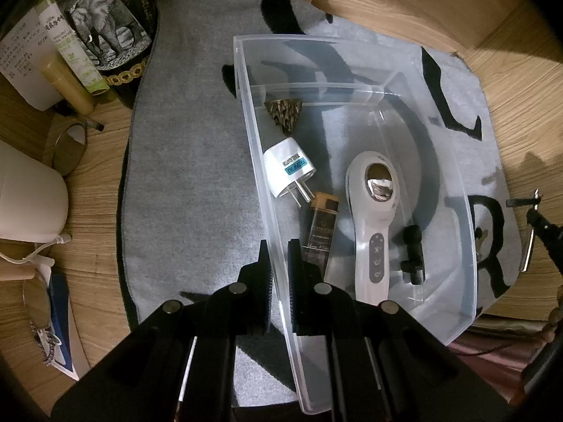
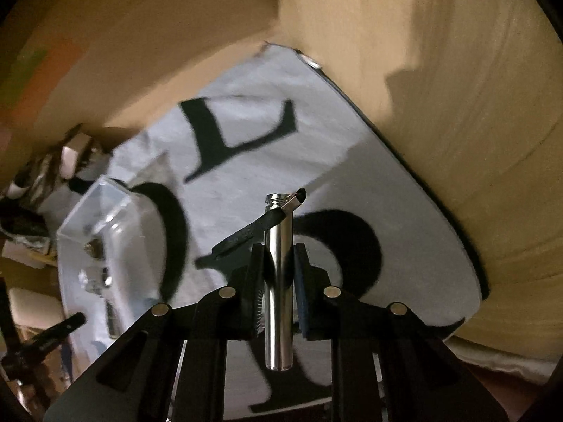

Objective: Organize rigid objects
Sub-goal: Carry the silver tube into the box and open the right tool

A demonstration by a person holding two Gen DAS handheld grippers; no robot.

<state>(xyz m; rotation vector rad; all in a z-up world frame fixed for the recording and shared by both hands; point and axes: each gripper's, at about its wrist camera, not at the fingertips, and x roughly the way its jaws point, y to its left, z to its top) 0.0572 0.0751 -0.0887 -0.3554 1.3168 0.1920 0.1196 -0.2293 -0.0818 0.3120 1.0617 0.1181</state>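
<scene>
A clear plastic bin [image 1: 454, 161] sits on a grey towel [image 1: 190, 161]. It holds a white plug adapter [image 1: 286, 167], a white handheld device [image 1: 373, 218], a small glass bottle [image 1: 322, 235], a black clip mic [image 1: 413, 253] and a bronze ornament [image 1: 283, 114]. My left gripper [image 1: 279, 260] is shut on the bin's left wall. My right gripper [image 2: 279, 263] is shut on a shiny metal tube [image 2: 278, 281] with a black strap [image 2: 253, 228], held above the towel [image 2: 352, 161]. The bin [image 2: 95, 218] lies to its left.
Bottles and an elephant-print can [image 1: 105, 31] stand at the back left. A white container [image 1: 28, 197] and glasses [image 1: 67, 144] lie on the wooden table [image 1: 95, 204] at left. The right gripper's tube [image 1: 527, 232] shows beyond the bin's right side.
</scene>
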